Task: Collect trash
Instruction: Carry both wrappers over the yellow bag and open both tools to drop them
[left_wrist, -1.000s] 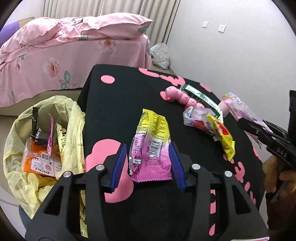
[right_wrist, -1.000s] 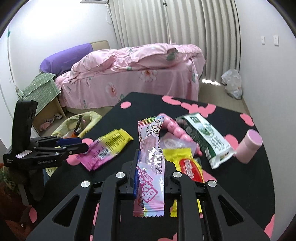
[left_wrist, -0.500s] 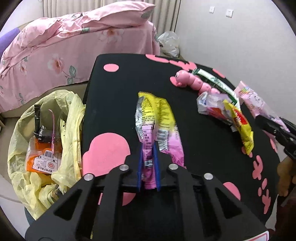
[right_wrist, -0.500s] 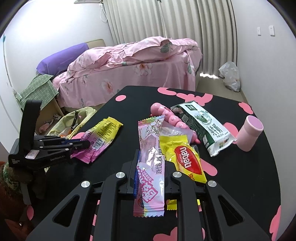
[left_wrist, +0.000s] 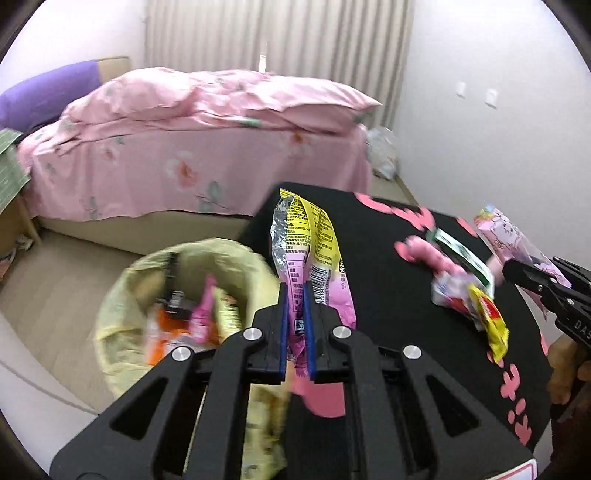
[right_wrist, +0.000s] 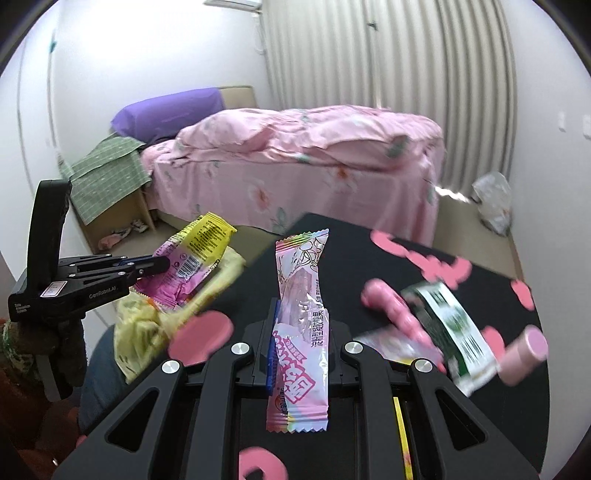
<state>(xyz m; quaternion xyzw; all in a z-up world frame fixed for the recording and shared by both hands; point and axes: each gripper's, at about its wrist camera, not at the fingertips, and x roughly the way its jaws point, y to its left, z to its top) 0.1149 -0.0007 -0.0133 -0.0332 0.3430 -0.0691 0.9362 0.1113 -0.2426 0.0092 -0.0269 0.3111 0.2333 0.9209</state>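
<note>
Standing upright in the clamped left tongs (left_wrist: 296, 328), a yellow-and-pink wrapper (left_wrist: 310, 254) shows its barcode; the right tongs (right_wrist: 301, 350) pinch a pale pink candy wrapper (right_wrist: 301, 291).

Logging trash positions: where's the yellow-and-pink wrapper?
Clamped in the left gripper, the yellow-and-pink wrapper is off the table, beside the yellow trash bag.

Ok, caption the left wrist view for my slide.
Left hand-held gripper clamps a yellow-pink wrapper near the yellow trash bag.
</note>
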